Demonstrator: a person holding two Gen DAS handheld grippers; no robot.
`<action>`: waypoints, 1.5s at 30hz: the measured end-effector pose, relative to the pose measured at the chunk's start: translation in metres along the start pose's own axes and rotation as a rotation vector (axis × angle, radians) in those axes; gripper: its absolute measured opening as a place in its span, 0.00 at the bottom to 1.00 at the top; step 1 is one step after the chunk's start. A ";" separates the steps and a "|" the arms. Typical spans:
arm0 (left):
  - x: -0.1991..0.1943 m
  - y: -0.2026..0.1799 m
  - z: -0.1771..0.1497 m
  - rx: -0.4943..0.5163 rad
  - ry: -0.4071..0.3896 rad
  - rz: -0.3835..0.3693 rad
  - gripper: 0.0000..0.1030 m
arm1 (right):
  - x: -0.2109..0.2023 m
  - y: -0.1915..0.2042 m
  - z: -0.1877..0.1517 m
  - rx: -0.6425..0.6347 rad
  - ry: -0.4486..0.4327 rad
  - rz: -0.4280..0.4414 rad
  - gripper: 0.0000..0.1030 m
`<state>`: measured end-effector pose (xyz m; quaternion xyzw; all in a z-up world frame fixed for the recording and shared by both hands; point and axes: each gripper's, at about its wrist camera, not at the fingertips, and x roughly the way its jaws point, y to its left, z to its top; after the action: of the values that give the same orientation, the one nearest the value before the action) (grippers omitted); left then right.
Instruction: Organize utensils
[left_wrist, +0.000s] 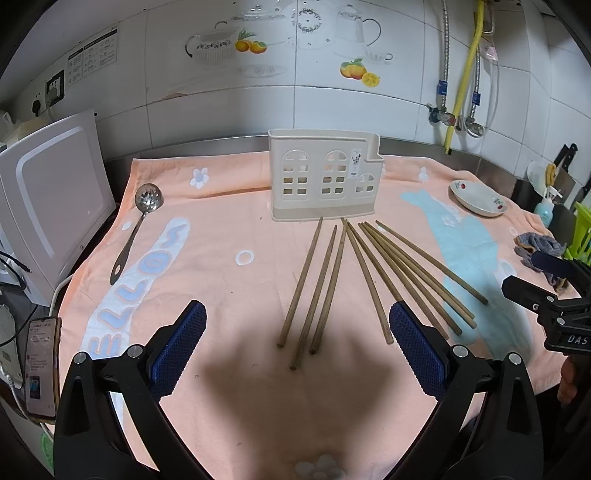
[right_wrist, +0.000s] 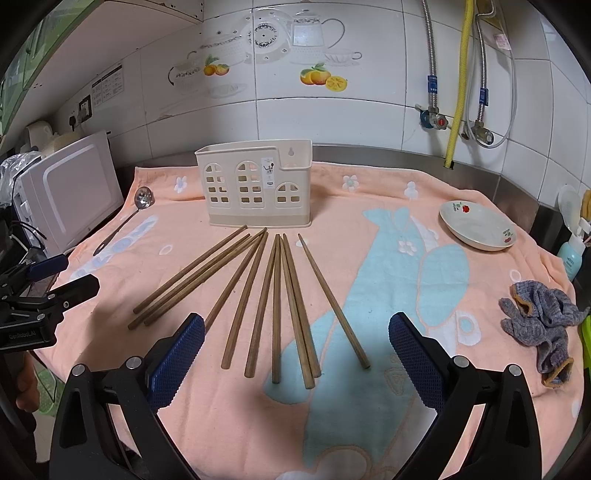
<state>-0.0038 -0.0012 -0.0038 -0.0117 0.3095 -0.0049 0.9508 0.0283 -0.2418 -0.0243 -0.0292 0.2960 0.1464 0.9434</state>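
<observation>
left gripper (left_wrist: 297, 347): fingers spread wide, nothing between them, hovering over the near edge of the towel (left_wrist: 229, 387); also seen from the right wrist view at far left (right_wrist: 55, 273)
right gripper (right_wrist: 296, 349): fingers spread wide, holding nothing, above the towel (right_wrist: 388, 424); its tip shows at right edge of the left view (left_wrist: 532, 284)
chopsticks (left_wrist: 364, 277): just ahead of both grippers, loose wooden sticks fanned on the towel, thin ends toward the holder; three lie straight ahead of the left gripper, the rest run off to its right; one passes behind the left gripper's right finger (left_wrist: 415, 350). In right view the fan (right_wrist: 275, 302) sits between and left of its fingers; one stick runs behind its left finger (right_wrist: 177, 358)
path ahead: bare towel between chopstick tips and holder
utensil holder (left_wrist: 325, 177): cream, house-shaped with window cutouts, upright beyond the chopsticks, straight ahead of left gripper, ahead-left of right gripper (right_wrist: 255, 184); inside not visible
slotted ladle (left_wrist: 136, 229): metal, flat on towel, far-left of left gripper, well apart from chopsticks
rag (right_wrist: 539, 325): grey, crumpled, right of right gripper at towel edge
dish (right_wrist: 476, 225): shallow, floral, far right, near back
phone (left_wrist: 42, 365): screen lit, left of left gripper, off the towel
white appliance (left_wrist: 55, 199): far left, beside towel
tiled wall (left_wrist: 314, 96): farthest back, with pipes at right
</observation>
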 end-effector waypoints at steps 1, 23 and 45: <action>0.000 0.000 0.000 0.000 0.000 -0.001 0.95 | 0.000 0.000 0.000 0.000 0.000 0.000 0.94; -0.012 -0.006 0.001 0.022 -0.032 -0.008 0.95 | -0.011 0.005 0.003 -0.015 -0.020 0.005 0.94; -0.011 -0.001 -0.002 0.016 -0.046 0.002 0.95 | -0.012 0.007 0.001 -0.014 -0.017 0.006 0.94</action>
<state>-0.0138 -0.0023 0.0014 -0.0037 0.2875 -0.0059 0.9578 0.0172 -0.2378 -0.0165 -0.0334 0.2869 0.1516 0.9453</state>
